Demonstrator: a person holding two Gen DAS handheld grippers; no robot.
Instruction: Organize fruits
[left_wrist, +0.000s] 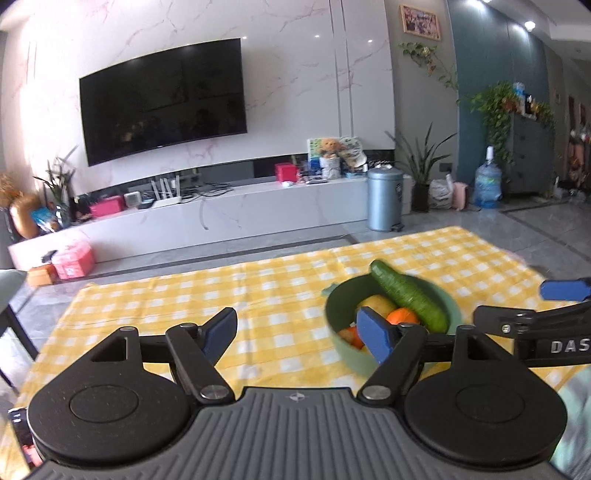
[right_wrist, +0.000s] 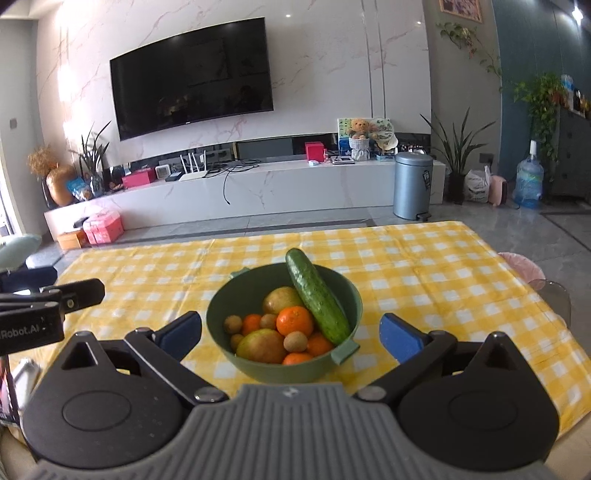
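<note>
A green bowl (right_wrist: 255, 288) stands on the yellow checked tablecloth (right_wrist: 424, 280). It holds a cucumber (right_wrist: 317, 295) leaning on the far rim, several oranges (right_wrist: 294, 320), a pear (right_wrist: 281, 298), a mango-like fruit (right_wrist: 261, 346) and small brown fruits (right_wrist: 295, 341). My right gripper (right_wrist: 291, 332) is open and empty, its blue pads either side of the bowl's near part. The bowl (left_wrist: 341, 306) and cucumber (left_wrist: 408, 295) also show in the left wrist view. My left gripper (left_wrist: 299, 332) is open and empty, left of the bowl, its right pad overlapping the bowl in view.
The table's far edge faces a white TV bench (right_wrist: 258, 188) and wall TV (right_wrist: 192, 77). A grey bin (right_wrist: 412, 184) stands on the floor beyond. A pink chair back (right_wrist: 521, 266) sits at the table's right edge. The other gripper's arm (left_wrist: 532, 321) reaches in from the right.
</note>
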